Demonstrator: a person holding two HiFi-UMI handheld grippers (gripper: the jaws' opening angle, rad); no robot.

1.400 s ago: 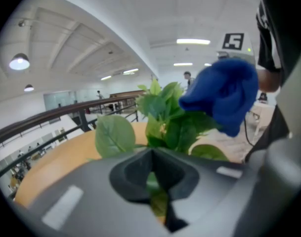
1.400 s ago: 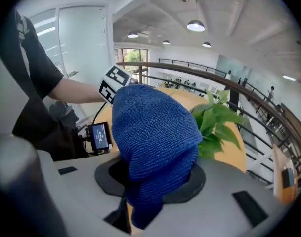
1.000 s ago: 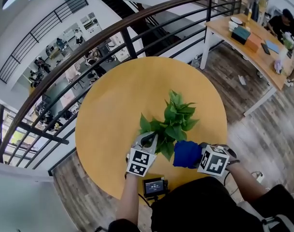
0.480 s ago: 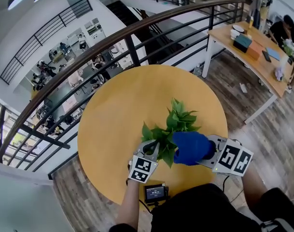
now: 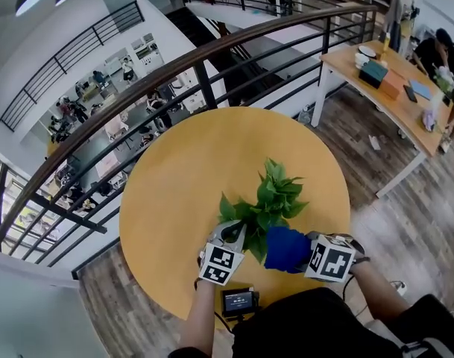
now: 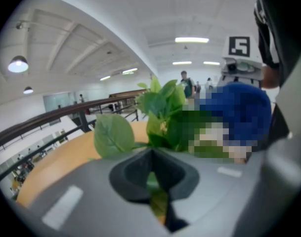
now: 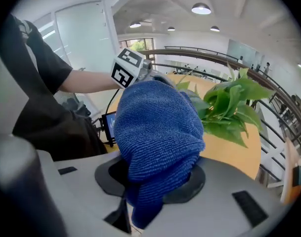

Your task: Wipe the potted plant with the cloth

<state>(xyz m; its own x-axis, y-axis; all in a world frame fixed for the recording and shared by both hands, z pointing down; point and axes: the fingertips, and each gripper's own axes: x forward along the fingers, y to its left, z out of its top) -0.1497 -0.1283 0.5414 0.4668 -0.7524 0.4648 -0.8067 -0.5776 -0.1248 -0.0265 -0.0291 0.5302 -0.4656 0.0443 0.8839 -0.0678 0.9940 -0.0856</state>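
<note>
Your left gripper is at the near-left side of the potted plant. Its jaws are closed together on one leaf — a thin strip of green shows in the slot between them. Your right gripper is at the near-right side of the plant. Its jaws are closed on the blue cloth, which comes out of them as a thick bundle. This bundle is right at the plant's near leaves; if it presses on them, I cannot tell. The plant stands on the round yellow table, toward your edge of it, and the leaves hide its pot. Nearer to you than the plant, at the table's edge, a small screen sits between your arms. Beyond the plant — a dark railing curves past the table.
</note>
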